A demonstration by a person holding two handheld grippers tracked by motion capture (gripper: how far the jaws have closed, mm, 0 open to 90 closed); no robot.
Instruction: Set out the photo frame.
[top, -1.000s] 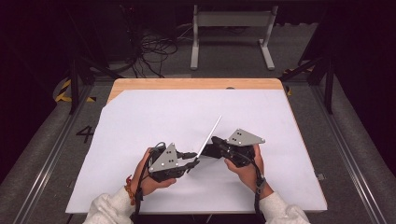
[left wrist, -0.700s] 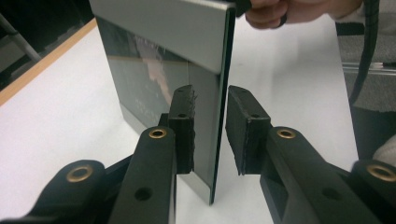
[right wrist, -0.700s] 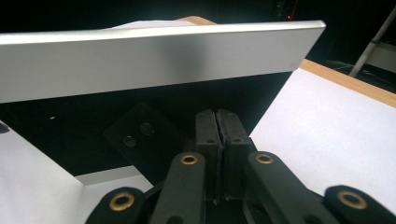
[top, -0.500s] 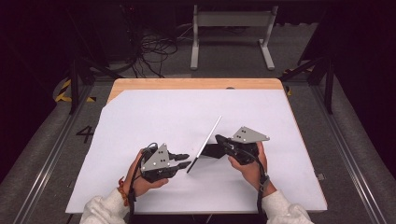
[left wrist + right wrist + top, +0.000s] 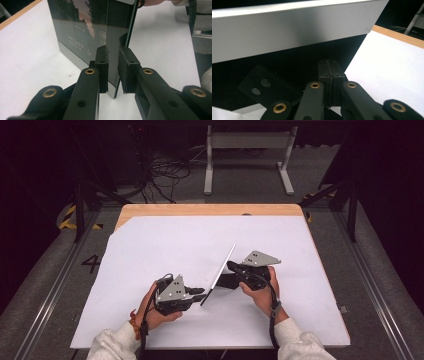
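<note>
1. The white surface [image 5: 150, 245] carries one job: a thin tablet [image 5: 220, 272] stands tilted on its long edge near the front middle, between my two grippers. Its black cover [image 5: 227, 281] lies flat beside it on the right.
2. In the left gripper view, the tablet's dark glass [image 5: 82, 30] faces left and its lower corner rests on the surface.
3. The right gripper [image 5: 232, 267] has its jaws pressed together [image 5: 328, 65]. I judge they pinch the cover, under the tablet's silver back [image 5: 287, 27].
4. The left gripper [image 5: 200, 294] straddles the tablet's near edge [image 5: 113, 53] with its jaws narrow. I cannot tell whether they are clamped.
5. To do the step well, I close the left gripper squarely on the edge, not the glass face. I then anchor the cover with the right gripper and swing the tablet slowly, so the corner does not skid.
</note>
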